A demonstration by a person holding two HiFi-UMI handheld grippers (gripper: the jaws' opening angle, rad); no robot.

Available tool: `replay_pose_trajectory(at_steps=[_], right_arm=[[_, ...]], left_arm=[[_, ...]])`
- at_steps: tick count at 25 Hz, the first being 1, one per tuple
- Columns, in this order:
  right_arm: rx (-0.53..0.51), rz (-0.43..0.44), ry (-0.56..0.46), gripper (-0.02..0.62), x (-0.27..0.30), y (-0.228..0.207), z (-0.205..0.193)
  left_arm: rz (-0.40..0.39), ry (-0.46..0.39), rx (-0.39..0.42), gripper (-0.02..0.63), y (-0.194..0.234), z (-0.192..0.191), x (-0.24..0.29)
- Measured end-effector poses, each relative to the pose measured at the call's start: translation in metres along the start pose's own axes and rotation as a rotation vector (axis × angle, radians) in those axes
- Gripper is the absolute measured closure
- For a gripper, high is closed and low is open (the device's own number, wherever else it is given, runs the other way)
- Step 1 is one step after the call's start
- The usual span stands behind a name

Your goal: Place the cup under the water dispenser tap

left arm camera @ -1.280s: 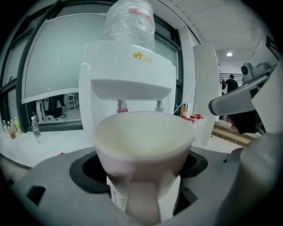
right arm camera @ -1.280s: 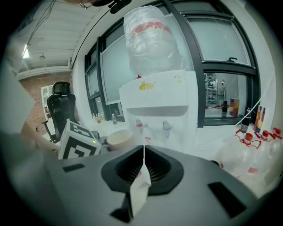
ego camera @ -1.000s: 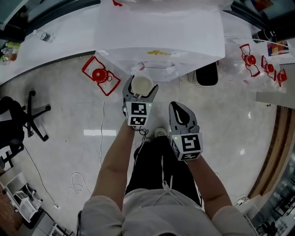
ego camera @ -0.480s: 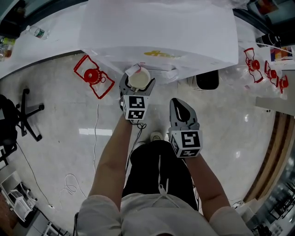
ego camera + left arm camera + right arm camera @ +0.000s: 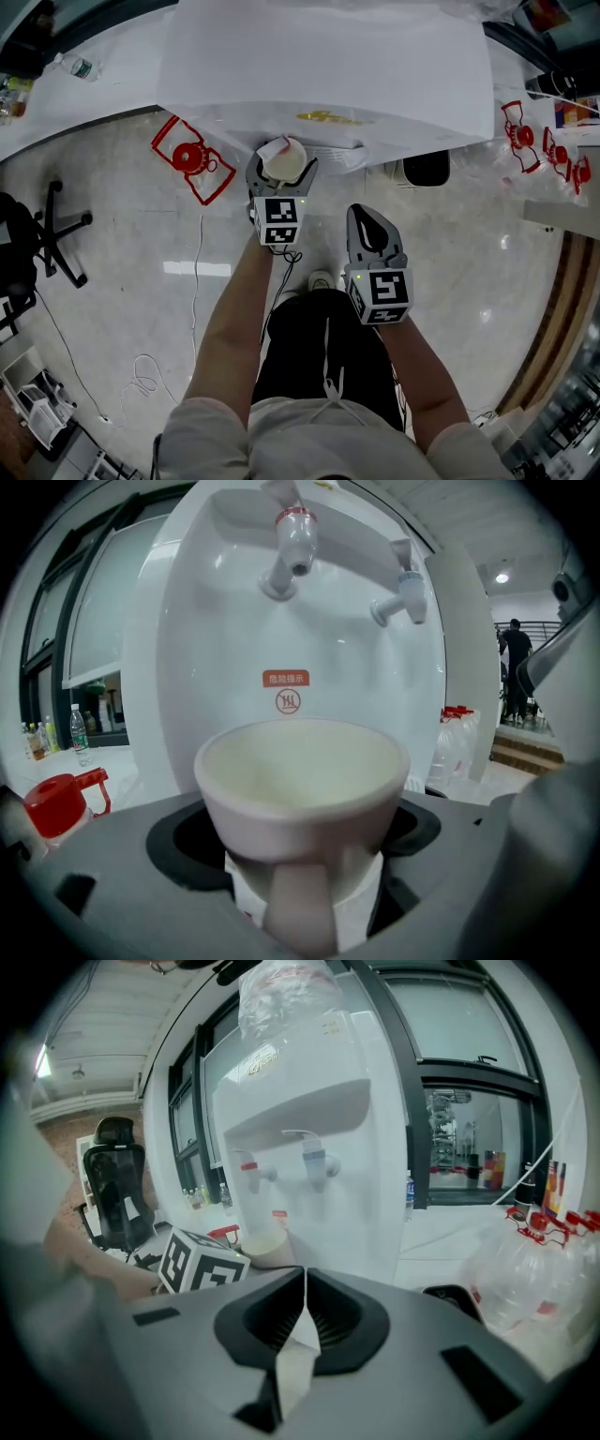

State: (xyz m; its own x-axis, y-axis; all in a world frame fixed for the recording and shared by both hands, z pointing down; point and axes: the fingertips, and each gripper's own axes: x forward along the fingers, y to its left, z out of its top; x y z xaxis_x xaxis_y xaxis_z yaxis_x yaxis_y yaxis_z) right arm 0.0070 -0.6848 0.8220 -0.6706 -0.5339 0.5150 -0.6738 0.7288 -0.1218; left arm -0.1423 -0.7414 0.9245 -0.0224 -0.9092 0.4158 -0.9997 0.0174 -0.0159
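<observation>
Office-type interior with a drinking-water point. Shown by: white floor-standing water dispenser [image 5: 319, 66] at the far edge of a polished, stone-look floor [image 5: 487, 281]; empty red-capped water jugs [image 5: 192, 157] along the same edge; black swivel chair [image 5: 37, 234] toward the floor's left edge; tall black-framed windows [image 5: 469, 1101]; small bottles [image 5: 79, 733] lined up on a white ledge [image 5: 103, 94]; loose white cable [image 5: 141, 370] across the floor.

**A:** What is the person wearing?

**B:** A pale short-sleeved top [image 5: 309, 441] and black bottoms [image 5: 319, 337] with a white drawstring [image 5: 333, 380] (one pale shoe [image 5: 322, 278] peeks out).

**A:** And the tools?

**B:** The left gripper [image 5: 283, 171] and right gripper [image 5: 366, 214] are grey, each with a black-and-white marker cube [image 5: 278, 222].
</observation>
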Motion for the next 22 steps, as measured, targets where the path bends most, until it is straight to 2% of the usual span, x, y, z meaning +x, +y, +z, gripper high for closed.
replay_pose_trajectory(at_steps=[3,4,8,15,22], right_arm=[[-0.011,0.021,0.002,0.566,-0.002,0.007,-0.001],[-0.022,0.033,-0.001,0.566,-0.003,0.010,-0.001],[-0.042,0.064,-0.007,0.566,-0.008,0.023,-0.004],[-0.015,0.049,0.024,0.566,-0.036,0.036,-0.005],[0.013,0.030,0.039,0.566,-0.072,0.055,0.025]], left_arm=[[0.021,-0.080,0.019,0.137,-0.001,0.017,-0.006],[0.026,-0.097,0.021,0.117,-0.002,0.020,-0.007],[0.037,-0.109,-0.026,0.086,-0.002,0.022,-0.016],[0.010,-0.077,-0.065,0.084,-0.011,0.025,-0.060],[-0.016,0.002,-0.106,0.086,-0.026,0.049,-0.129]])
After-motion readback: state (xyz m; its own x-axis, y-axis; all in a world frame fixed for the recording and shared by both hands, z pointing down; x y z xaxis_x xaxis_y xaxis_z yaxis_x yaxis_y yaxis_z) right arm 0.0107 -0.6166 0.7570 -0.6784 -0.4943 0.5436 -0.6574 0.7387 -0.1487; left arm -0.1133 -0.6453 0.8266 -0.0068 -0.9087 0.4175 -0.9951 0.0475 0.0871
